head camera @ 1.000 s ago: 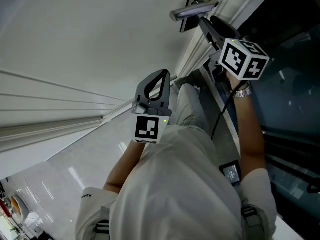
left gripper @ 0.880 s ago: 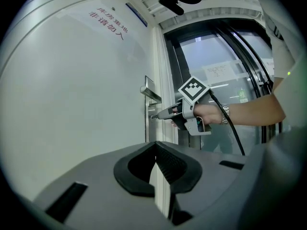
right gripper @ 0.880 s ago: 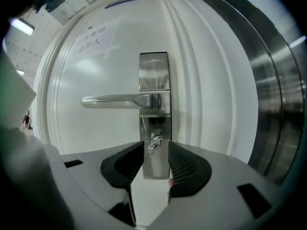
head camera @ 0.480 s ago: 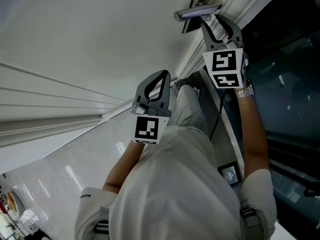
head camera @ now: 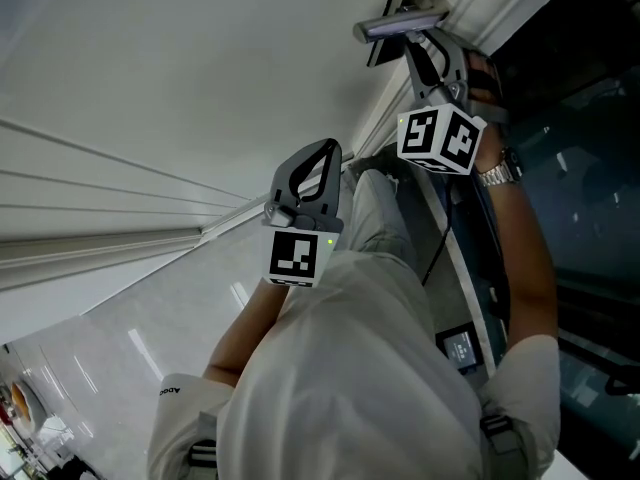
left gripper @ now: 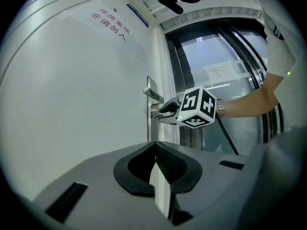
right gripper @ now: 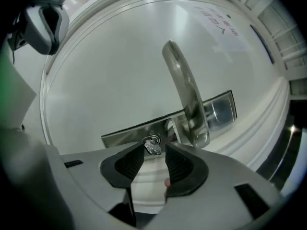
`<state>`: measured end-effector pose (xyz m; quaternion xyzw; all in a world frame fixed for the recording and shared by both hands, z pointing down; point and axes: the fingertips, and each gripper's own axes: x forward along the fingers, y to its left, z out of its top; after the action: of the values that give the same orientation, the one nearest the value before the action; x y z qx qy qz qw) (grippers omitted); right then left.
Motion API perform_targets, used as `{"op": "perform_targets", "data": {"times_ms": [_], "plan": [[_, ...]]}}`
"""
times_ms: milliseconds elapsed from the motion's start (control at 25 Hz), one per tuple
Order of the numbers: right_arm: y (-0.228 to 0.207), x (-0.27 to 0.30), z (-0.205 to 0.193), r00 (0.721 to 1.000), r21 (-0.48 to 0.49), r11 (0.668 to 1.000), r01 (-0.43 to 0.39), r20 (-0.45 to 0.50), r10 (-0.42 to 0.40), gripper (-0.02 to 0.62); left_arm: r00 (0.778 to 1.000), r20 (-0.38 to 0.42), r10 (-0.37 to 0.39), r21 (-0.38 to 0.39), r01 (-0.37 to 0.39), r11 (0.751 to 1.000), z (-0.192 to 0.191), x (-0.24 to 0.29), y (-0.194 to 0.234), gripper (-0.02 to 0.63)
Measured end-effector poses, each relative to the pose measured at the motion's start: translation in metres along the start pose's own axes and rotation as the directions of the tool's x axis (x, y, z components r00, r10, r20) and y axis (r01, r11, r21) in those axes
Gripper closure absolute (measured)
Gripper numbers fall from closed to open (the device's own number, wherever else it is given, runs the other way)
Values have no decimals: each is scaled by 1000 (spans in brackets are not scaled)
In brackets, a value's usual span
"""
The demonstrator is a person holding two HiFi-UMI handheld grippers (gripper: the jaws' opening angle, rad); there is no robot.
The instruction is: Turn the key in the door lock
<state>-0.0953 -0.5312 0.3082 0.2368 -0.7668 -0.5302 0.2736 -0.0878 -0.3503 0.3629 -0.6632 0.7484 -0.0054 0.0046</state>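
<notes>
— Surroundings first: what encloses the work area?

— White door (head camera: 150, 68) fills the left of the head view, with a glossy pale floor (head camera: 130, 348) beneath it. Dark glass panels (head camera: 590, 118) stand to the right of the door frame. Red lettering (left gripper: 111, 20) is printed high on the door.

— Status of the right gripper (right gripper: 155, 153)?

— Its jaws are clamped on the key (right gripper: 152, 146), pinched at their very tips. The key sits in the cylinder of the metal lock plate (right gripper: 129, 133), just beside the root of the lever handle (right gripper: 184, 90). Behind the jaws comes the marker cube (head camera: 440, 138), then a wrist wearing a watch (head camera: 498, 174).

— Status of the left gripper (left gripper: 154, 150)?

— Jaws together, nothing between them. It is held level in front of the torso, facing the door, well apart from the lock plate.

— What differs from the earlier frames?

— The right gripper has rolled about its own long axis. The marker cube now presents different faces and sits closer to the door, and the wrist has turned with it. The jaw tips have remained at the lock plate. The left gripper has not moved.
</notes>
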Motion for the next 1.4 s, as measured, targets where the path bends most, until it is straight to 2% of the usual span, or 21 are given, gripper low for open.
{"op": "perform_targets", "data": {"times_ms": [160,320,520,600,760,960,1240,1400], "plan": [[5,3,-1,1000,-137,990,14,-5,-15,463,1000,8,-3,8,3,1000,2,-1,1,598],[11,9,-2,999,-270,962,31,-8,-35,463,1000,5,-5,6,5,1000,2,-1,1,598],[12,11,0,996,-345,935,82,-11,-91,471,1000,-3,-10,14,10,1000,1,-2,2,598],[9,12,0,994,-346,933,101,-8,-110,511,1000,-8,-10,5,10,1000,0,-1,2,598],[9,13,1,991,-343,931,127,-4,-137,515,1000,-1,-14,13,14,1000,0,-1,3,598],[9,13,1,983,-377,910,174,15,-182,531,1000,-1,-11,13,11,1000,1,-3,4,598],[7,14,0,986,-264,951,164,11,-167,538,1000,-8,1,2,-1,1000,-2,-6,7,598],[7,16,0,988,-168,974,155,-3,-157,538,1000,-6,3,-3,-3,1000,-4,-6,7,598]]}}
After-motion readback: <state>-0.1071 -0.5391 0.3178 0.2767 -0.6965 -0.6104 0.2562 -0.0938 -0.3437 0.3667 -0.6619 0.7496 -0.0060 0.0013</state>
